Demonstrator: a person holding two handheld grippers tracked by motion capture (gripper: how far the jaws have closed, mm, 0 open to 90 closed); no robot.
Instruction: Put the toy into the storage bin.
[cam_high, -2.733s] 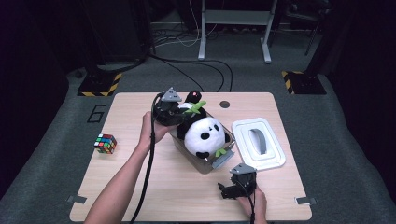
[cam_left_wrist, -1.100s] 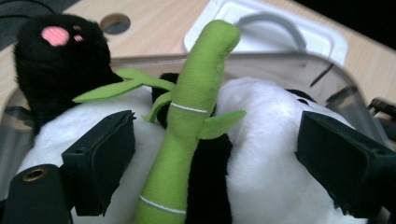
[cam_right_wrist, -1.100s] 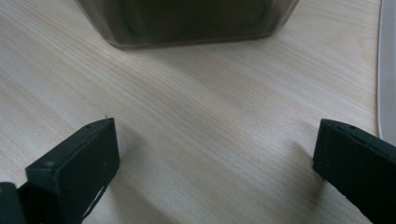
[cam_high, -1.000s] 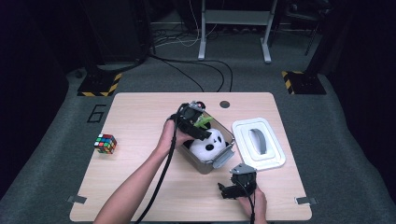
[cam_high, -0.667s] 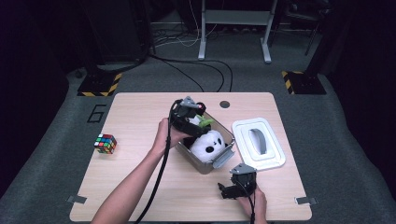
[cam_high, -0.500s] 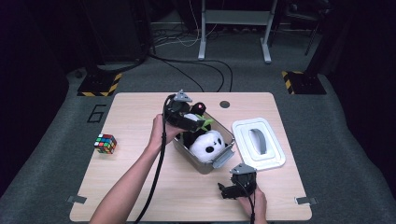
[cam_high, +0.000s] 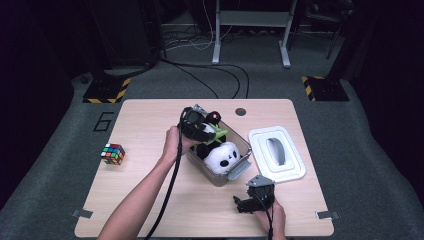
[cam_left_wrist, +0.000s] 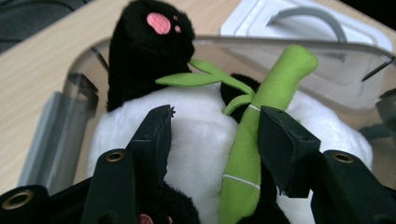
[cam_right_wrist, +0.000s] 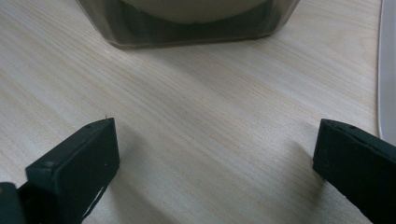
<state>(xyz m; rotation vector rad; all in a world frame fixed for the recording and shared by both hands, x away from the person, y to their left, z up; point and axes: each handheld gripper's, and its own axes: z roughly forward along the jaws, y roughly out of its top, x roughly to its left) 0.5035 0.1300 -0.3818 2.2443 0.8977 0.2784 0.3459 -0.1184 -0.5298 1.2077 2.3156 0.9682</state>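
Left gripper (cam_left_wrist: 212, 140) is sitting over the clear plastic bin, jaws closing in just now around the panda's white belly and the green bamboo stick, both lying between the pads; cannot tell whether the pads are actually pressing yet, a sliver of gap is showing on each side. In the high view the left gripper (cam_high: 200, 131) is hovering at the far-left end of the bin with the hand wrapped round its body and the cable trailing back along the forearm. Right gripper (cam_right_wrist: 212, 154) is resting low over bare wood, jaws spread wide, nothing between them, pointing toward the bin's near wall; in the high view the right gripper (cam_high: 254, 197) is sitting near the front edge, just short of the bin. Going by size: wooden table (cam_high: 150, 200) is carrying everything; the white lid (cam_high: 295, 167) with its grey handle is lying flat just right of the bin, well clear of both grippers; the clear plastic bin (cam_high: 239, 170) is standing mid-table, angled, latch flap hanging open at its near corner; the plush panda (cam_high: 223, 156) is lying inside the bin, face up toward the near end, one black foot with a pink pad (cam_left_wrist: 149, 51) sticking up at the far wall; the green bamboo stick (cam_left_wrist: 261, 126) is lying across its belly, leaves fanning left; the Rubik's cube (cam_high: 113, 153) is sitting alone near the left edge, well apart.
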